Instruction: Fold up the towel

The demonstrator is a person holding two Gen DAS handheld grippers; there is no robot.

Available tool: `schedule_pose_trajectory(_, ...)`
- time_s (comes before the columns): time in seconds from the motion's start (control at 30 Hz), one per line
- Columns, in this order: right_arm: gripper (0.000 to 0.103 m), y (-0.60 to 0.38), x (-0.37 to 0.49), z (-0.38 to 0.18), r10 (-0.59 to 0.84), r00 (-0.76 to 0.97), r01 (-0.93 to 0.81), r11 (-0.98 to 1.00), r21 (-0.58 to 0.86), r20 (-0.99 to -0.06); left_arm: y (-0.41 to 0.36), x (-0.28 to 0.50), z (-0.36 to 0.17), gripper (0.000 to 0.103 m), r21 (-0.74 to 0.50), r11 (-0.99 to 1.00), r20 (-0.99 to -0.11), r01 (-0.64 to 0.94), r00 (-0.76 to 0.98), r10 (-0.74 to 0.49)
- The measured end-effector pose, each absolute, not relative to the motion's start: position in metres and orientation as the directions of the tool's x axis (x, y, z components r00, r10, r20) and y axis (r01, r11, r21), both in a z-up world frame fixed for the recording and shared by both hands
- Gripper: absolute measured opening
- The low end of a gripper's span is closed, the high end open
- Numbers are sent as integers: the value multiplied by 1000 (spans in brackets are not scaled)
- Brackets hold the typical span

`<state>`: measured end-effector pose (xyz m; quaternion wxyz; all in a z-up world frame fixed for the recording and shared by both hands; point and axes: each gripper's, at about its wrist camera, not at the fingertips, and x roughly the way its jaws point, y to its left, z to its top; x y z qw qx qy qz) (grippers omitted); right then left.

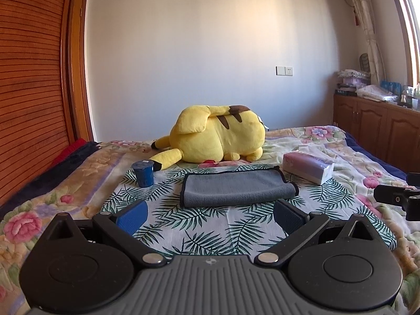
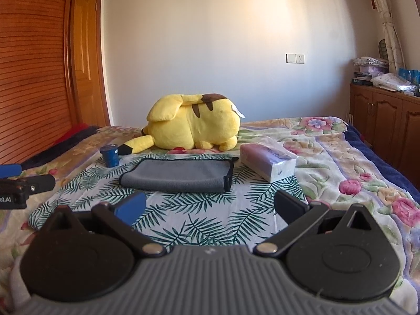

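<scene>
A grey towel (image 1: 237, 187) with a black hem lies folded over on a palm-leaf cloth (image 1: 199, 225) on the bed; it also shows in the right wrist view (image 2: 178, 176). My left gripper (image 1: 210, 216) is open and empty, just short of the towel's near edge. My right gripper (image 2: 210, 206) is open and empty, a little in front of the towel. Part of the right gripper shows at the right edge of the left wrist view (image 1: 401, 197). Part of the left gripper shows at the left edge of the right wrist view (image 2: 21, 183).
A yellow plush toy (image 1: 215, 137) lies behind the towel. A blue cup (image 1: 143, 174) stands left of the towel. A tissue pack (image 1: 307, 168) lies to its right. A wooden headboard (image 1: 29, 78) rises on the left and cabinets (image 1: 378, 126) stand at the right.
</scene>
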<state>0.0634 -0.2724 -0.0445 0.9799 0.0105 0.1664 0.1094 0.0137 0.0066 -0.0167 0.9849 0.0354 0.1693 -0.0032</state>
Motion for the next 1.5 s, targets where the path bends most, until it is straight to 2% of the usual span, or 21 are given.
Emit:
schedule_pose_trajectory(0.67,103,-280,55,-38,194,953,-187,981,52,-232,10,9,-12,103,77,997,-290,8,957,15)
schedule_pose_trajectory(1.5,103,-280,56,-39,191,954,-183,982,53,-233,10,10,-14,103,84,996,-294,8,956,17)
